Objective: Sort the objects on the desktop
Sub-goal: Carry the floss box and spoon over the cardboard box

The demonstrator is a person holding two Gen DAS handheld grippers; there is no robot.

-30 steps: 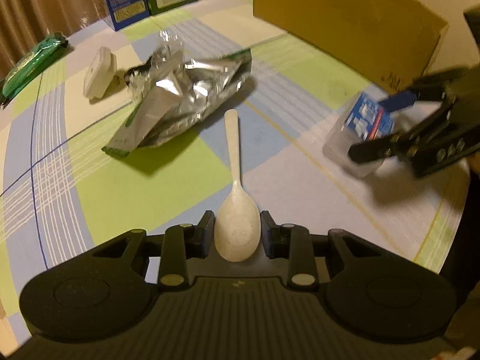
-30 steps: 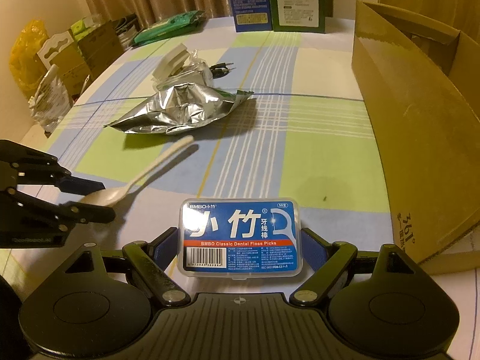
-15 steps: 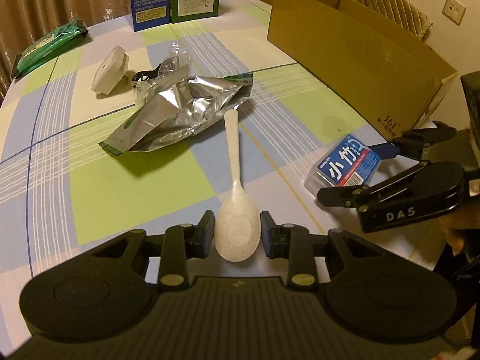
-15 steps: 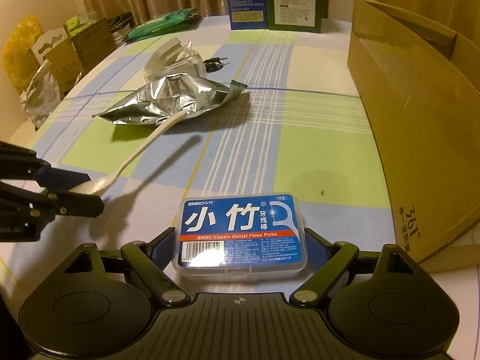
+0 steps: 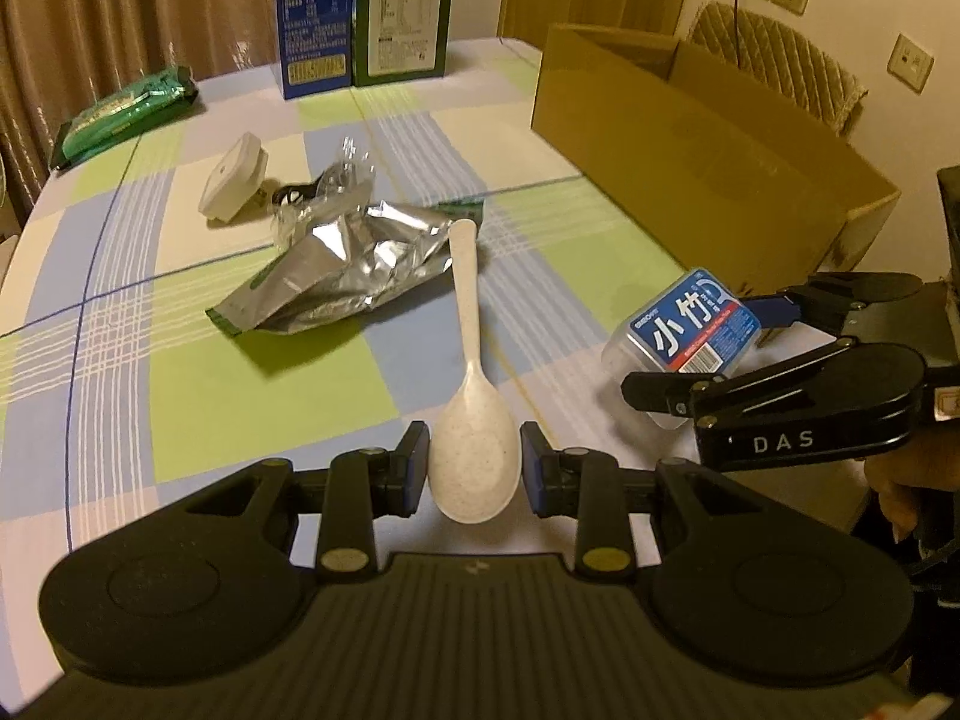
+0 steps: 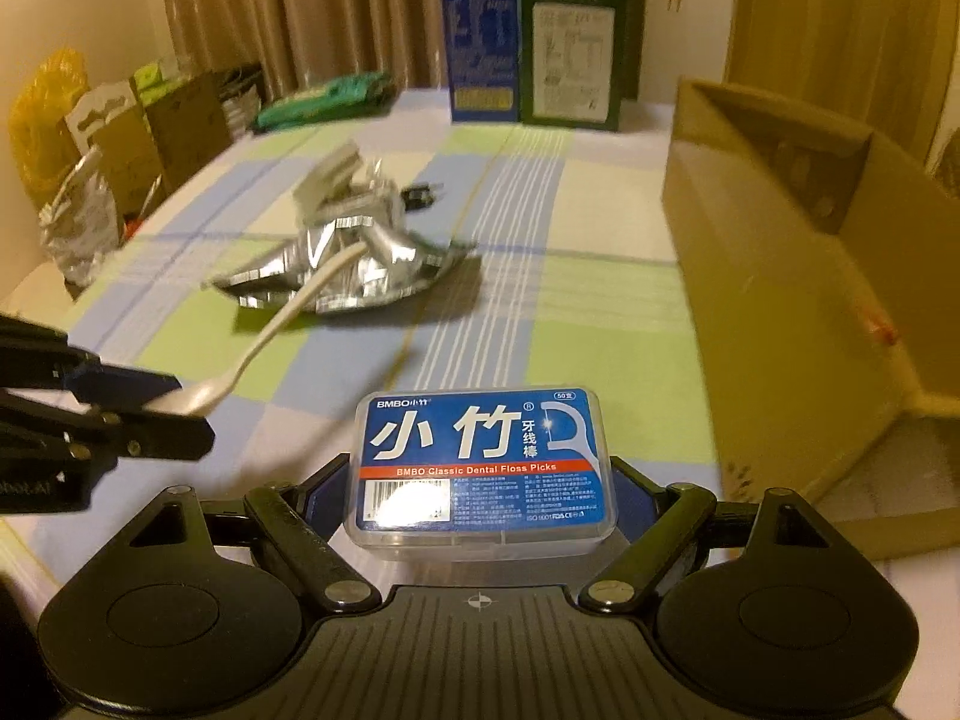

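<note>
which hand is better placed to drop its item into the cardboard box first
Right, probably. The right gripper, holding the floss box, sits beside the cardboard box. The left gripper, holding the spoon, is further from it across the table.

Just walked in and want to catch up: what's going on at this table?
A person is tidying the table with a handheld gripper in each hand. The left gripper is shut on the bowl of a white spoon, its handle pointing away over the table. The right gripper is clamped on a blue floss pick box. Both items are held above the checked tablecloth. An open cardboard box stands to the right, and a crumpled foil bag lies on the cloth.
</note>
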